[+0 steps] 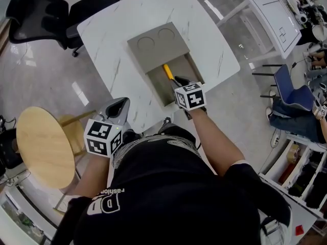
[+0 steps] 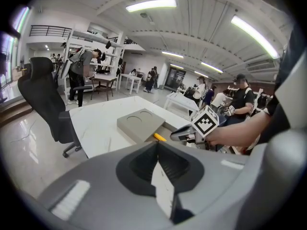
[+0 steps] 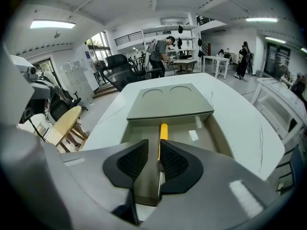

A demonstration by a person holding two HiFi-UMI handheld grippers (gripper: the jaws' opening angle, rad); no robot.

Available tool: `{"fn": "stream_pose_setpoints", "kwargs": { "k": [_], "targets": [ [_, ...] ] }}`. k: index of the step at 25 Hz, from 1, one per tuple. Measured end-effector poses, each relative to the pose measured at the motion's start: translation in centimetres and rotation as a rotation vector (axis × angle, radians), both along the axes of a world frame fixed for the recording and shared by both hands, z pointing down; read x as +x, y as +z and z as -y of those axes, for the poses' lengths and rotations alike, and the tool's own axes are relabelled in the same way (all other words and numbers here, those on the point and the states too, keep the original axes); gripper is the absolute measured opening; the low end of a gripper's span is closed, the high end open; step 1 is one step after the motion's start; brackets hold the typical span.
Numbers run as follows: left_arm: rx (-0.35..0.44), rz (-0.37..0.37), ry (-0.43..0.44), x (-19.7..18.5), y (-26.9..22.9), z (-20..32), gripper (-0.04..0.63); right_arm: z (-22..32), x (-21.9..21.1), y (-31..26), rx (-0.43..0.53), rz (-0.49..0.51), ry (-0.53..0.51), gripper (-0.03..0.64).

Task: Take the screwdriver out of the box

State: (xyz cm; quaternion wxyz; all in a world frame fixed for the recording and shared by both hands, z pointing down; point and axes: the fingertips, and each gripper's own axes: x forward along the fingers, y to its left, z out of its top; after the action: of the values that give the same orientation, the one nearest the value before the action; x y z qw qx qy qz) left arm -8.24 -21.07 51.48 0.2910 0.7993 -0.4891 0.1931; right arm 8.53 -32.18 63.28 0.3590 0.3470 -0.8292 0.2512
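A grey box (image 1: 155,79) sits on the white marble table (image 1: 112,40), its sliding lid (image 1: 157,45) pushed back over the far half. In the open near half lies the screwdriver (image 1: 167,71) with a yellow handle (image 3: 163,131) and a thin metal shaft (image 3: 159,176) pointing toward me. My right gripper (image 1: 179,79) hovers over that open half, narrowly open, its tips (image 3: 153,150) astride the handle's near end. My left gripper (image 1: 120,104) waits by the table's near edge, shut and empty (image 2: 157,145). From there the box (image 2: 141,123) and the yellow handle (image 2: 159,137) show ahead.
A black office chair (image 1: 36,9) stands beyond the table's far left corner. A round wooden table (image 1: 43,147) is at my left. A white desk (image 1: 273,17) and a blue chair (image 1: 288,88) stand to the right. Several people are in the background.
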Motion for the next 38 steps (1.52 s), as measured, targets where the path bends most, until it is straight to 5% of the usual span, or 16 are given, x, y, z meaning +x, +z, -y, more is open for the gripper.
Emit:
{"fn": "stream_pose_setpoints", "kwargs": {
  "k": [15, 38],
  "targets": [
    [-0.02, -0.016, -0.09, -2.0, 0.6, -0.9, 0.058, 1.1, 0.0, 4.3, -0.123, -0.122, -0.017, 0.055],
    [-0.028, -0.03, -0.115, -3.5, 1.0, -0.8, 0.058, 1.5, -0.1, 6.7, -0.215, -0.222, -0.033, 0.081]
  ]
}}
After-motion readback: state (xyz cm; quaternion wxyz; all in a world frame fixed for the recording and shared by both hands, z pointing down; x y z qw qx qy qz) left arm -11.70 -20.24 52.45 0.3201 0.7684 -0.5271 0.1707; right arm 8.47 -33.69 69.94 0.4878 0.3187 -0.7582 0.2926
